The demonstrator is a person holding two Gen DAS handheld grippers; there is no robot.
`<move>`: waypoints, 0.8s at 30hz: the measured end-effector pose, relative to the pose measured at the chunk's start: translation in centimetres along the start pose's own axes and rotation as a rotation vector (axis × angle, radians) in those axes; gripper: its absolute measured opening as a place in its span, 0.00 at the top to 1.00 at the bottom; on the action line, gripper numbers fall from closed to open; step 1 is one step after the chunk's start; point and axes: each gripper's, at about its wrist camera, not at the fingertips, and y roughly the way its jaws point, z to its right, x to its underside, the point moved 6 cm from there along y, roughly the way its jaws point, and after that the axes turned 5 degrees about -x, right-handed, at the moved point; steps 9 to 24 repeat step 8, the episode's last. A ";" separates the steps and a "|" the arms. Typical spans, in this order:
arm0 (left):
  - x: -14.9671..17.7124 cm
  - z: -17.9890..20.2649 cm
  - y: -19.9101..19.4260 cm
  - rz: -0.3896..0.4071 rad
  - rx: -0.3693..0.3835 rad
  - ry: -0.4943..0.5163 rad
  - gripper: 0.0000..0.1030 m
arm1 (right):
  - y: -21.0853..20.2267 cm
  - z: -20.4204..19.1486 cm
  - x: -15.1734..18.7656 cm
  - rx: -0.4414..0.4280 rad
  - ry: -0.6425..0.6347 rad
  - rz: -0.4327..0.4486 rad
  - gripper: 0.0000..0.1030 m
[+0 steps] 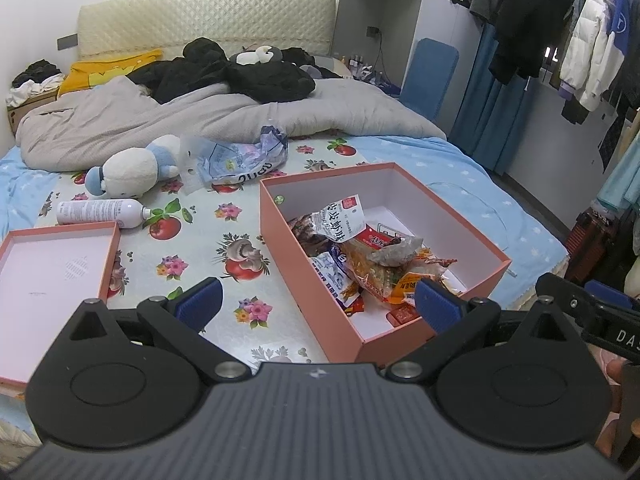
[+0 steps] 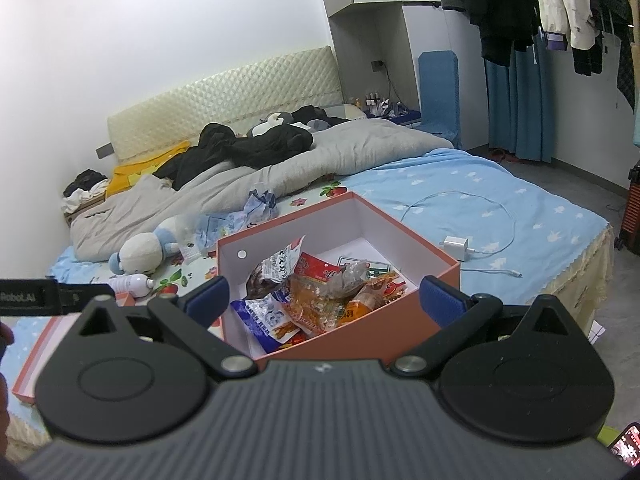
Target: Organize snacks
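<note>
Snacks piled in open box on bed

Snacks [image 1: 360, 256] lie heaped in the pink box [image 1: 296, 256], whose long axis runs from 11 to 5 o'clock in the left view. Its lid [image 1: 52, 280] sits at 9 o'clock. Left gripper [image 1: 318, 300] and right gripper [image 2: 324, 300] hover, jaws spread, empty.

We see a bed [image 1: 440, 156] with a blue star sheet and a fruit-print mat [image 1: 208, 240]. On it lie a pink box [image 1: 320, 280] of snacks, its lid [image 1: 52, 276], a spray bottle [image 1: 100, 211], a plush toy [image 1: 132, 168], a crumpled bag [image 1: 244, 156], a grey duvet [image 1: 160, 120] and a white charger [image 2: 456, 247].
</note>
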 end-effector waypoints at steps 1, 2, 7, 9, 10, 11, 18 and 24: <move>0.0 0.0 0.0 0.001 0.000 0.000 0.00 | 0.0 0.0 0.0 0.000 -0.001 0.000 0.00; 0.0 0.0 0.0 0.002 0.000 0.000 0.00 | 0.0 0.0 0.0 0.000 -0.002 0.000 0.00; 0.1 0.0 0.1 -0.005 0.005 -0.004 0.00 | 0.0 0.0 0.0 0.000 -0.003 0.001 0.00; 0.1 0.0 0.2 -0.007 0.006 -0.004 0.00 | 0.0 0.0 0.0 0.001 -0.004 0.001 0.00; 0.1 0.0 0.2 -0.007 0.006 -0.004 0.00 | 0.0 0.0 0.0 0.001 -0.004 0.001 0.00; 0.1 0.0 0.2 -0.007 0.006 -0.004 0.00 | 0.0 0.0 0.0 0.001 -0.004 0.001 0.00; 0.1 0.0 0.2 -0.007 0.006 -0.004 0.00 | 0.0 0.0 0.0 0.001 -0.004 0.001 0.00; 0.1 0.0 0.2 -0.007 0.006 -0.004 0.00 | 0.0 0.0 0.0 0.001 -0.004 0.001 0.00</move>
